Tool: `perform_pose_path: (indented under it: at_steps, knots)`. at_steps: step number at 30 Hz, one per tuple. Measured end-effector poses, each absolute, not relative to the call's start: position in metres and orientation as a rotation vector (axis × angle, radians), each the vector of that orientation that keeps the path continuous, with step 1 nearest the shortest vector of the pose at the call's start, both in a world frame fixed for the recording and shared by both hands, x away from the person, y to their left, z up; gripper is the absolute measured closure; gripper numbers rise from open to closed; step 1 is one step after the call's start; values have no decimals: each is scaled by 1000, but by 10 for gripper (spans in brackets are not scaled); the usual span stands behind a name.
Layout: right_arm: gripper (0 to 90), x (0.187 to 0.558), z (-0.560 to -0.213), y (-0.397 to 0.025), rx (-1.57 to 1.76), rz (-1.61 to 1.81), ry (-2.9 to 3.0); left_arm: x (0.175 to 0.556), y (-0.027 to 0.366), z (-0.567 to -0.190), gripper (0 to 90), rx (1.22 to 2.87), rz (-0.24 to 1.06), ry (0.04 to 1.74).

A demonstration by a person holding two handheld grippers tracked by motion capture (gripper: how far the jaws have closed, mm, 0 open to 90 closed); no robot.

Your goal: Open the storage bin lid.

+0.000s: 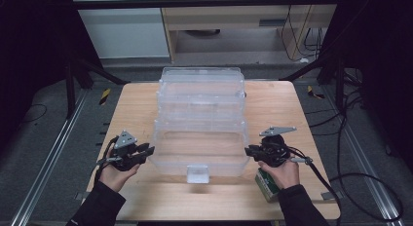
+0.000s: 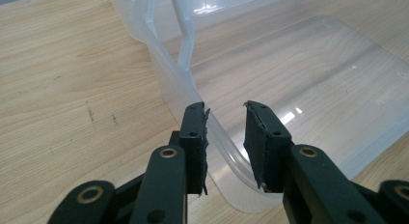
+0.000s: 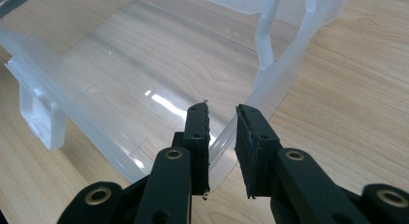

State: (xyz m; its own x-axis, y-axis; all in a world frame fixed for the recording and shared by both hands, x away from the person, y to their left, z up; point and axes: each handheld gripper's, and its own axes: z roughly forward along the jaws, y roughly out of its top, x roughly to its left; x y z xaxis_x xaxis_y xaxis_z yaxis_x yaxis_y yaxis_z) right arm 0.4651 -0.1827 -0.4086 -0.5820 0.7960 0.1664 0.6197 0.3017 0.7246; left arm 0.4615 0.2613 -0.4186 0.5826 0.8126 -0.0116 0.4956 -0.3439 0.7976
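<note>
A clear plastic tiered box (image 1: 200, 97) stands open in the middle of the wooden table (image 1: 136, 104). Its lowest tray (image 1: 197, 148) lies nearest me, with a white latch (image 1: 197, 173) on its front wall. My left gripper (image 1: 148, 150) is at the tray's left side. In the left gripper view it (image 2: 225, 108) is open, its jaws straddling the tray's rim (image 2: 166, 72). My right gripper (image 1: 248, 150) is at the tray's right side. It (image 3: 222, 108) is open too, with the rim (image 3: 284, 64) passing between its jaws. The latch (image 3: 41, 122) sits at the left there.
A small green box (image 1: 267, 183) lies on the table under the person's right hand, near the front right edge. Bare wood (image 2: 58, 89) shows to the left of the tray. Black cables (image 1: 350, 177) trail off the table's right side.
</note>
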Motion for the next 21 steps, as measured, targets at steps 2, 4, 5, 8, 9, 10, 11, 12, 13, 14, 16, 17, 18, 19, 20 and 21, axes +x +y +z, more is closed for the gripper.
perform_pose_path:
  at_steps: [2,4,5,8,9,10,11,12,13,14,16,17,18,19,20,21]
  knots:
    - [753,465,-408,-183,1301,1149,2348,460,261,-418,702,2011,504,1043]
    - [752,466,-408,-183,1296,1151,2352,459,261,-417,710,2012,507,1040]
    - [752,466,-408,-184,1297,1155,2355,458,261,-417,715,2015,511,1035]
    - [751,466,-408,-184,1292,1155,2358,456,261,-417,721,2011,510,1038]
    - [751,466,-408,-184,1288,1156,2359,456,261,-417,721,2010,510,1036]
    - [750,466,-408,-184,1287,1155,2359,456,261,-417,722,2009,512,1037]
    - [751,466,-408,-184,1286,1154,2360,455,260,-417,720,2010,510,1038]
    - [750,466,-408,-185,1283,1152,2360,455,260,-417,720,2015,512,1034]
    - [750,466,-408,-185,1286,1150,2359,455,260,-417,719,2019,513,1031]
    - [750,466,-408,-185,1286,1148,2359,455,260,-417,718,2019,512,1031]
    - [750,466,-408,-185,1284,1147,2358,454,260,-417,717,2018,511,1030]
    - [750,466,-408,-185,1287,1147,2358,454,260,-417,716,2017,511,1028]
    - [750,466,-408,-185,1288,1147,2359,455,261,-417,715,2017,509,1025]
    - [750,466,-408,-185,1289,1147,2358,455,261,-417,712,2019,508,1019]
    - [749,466,-408,-185,1289,1145,2358,455,261,-417,702,2026,508,1007]
    - [748,467,-408,-185,1289,1146,2359,455,261,-417,686,2027,506,1001]
